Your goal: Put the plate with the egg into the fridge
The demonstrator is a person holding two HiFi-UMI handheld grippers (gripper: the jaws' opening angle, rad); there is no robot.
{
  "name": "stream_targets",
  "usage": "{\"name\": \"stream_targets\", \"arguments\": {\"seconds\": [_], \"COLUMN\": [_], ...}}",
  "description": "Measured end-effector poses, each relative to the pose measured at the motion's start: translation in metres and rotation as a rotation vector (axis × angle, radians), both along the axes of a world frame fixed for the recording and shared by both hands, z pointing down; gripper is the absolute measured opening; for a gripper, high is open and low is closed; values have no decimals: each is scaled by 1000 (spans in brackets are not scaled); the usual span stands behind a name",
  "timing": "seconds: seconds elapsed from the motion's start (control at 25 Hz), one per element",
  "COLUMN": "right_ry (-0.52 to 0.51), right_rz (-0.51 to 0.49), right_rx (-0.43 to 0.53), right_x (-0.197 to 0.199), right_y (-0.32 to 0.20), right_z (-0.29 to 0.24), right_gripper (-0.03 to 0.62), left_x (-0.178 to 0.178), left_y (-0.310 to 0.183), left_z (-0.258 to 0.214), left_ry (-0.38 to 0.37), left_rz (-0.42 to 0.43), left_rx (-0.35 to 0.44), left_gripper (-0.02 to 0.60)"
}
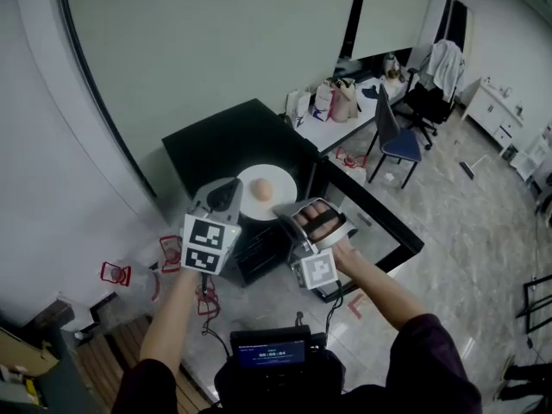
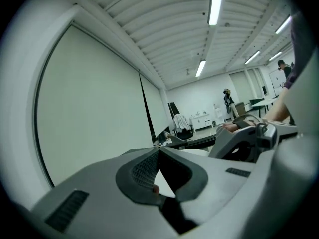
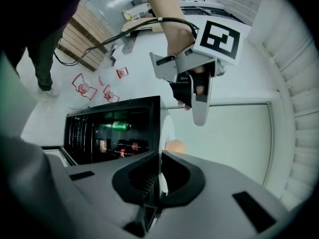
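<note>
Two grippers flanked the white plate point(image 1: 280, 179), which sat on top of the black fridge point(image 1: 216, 141). The egg point(image 1: 261, 190) rested loose on it, just toward 9 o'clock of its centre. The right gripper point(image 1: 285, 214) had its jaws clamped on the thin rim at about 5 o'clock, and its own view showed the white edge pinched between the pads. The left gripper point(image 1: 229, 194) stood at the 9 o'clock rim with its jaws drawn together at the tips and nothing plainly pinched. Whether it touched the plate I could not tell. The door point(image 1: 379, 222) stood open toward 3 o'clock, and bottles point(image 3: 117, 133) showed on the shelves inside.

The plate looked stiff and hard, and was probably glazed and so slick under the pads. It seemed light enough for a rim grip, though held at one edge it would likely lever downward. The egg was the worry: round, unfixed and fragile, it would probably roll at any tilt. The best hold, by my reckoning, was deep on the rim at opposite sides, about 5 and 11 o'clock, with the plate kept level throughout.
</note>
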State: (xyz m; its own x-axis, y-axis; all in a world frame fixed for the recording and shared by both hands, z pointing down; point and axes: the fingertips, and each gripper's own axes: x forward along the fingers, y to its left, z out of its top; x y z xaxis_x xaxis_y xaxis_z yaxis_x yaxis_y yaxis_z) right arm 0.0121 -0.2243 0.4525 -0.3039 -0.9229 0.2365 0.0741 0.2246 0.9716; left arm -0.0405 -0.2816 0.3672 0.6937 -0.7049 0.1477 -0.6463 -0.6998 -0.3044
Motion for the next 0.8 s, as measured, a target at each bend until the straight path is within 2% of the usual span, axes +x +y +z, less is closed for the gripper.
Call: {"name": "stream_targets", "arguments": {"seconds": [0.16,0.32,0.52,0.8], "right_ry": [9,-19,-37,-52], "right_rz": [-29,-41,-51,-61], "right_rx": [-23,-27,-11,-7], "right_x": [23,32,31,20], "right_y": [32,60,84,86], "right_z": [21,31,43,42], "right_gripper": [20,20,20,20], "left_x": [9,14,22,15], "left_y": [53,94,133,142], "left_z": [23,47,73,72], "left_ry": [80,166,187,198], "left_rz": [-75,-127,-143,-161], "left_rx": [-26,-93,-111,-102], "left_gripper": [9,9,9,9]}}
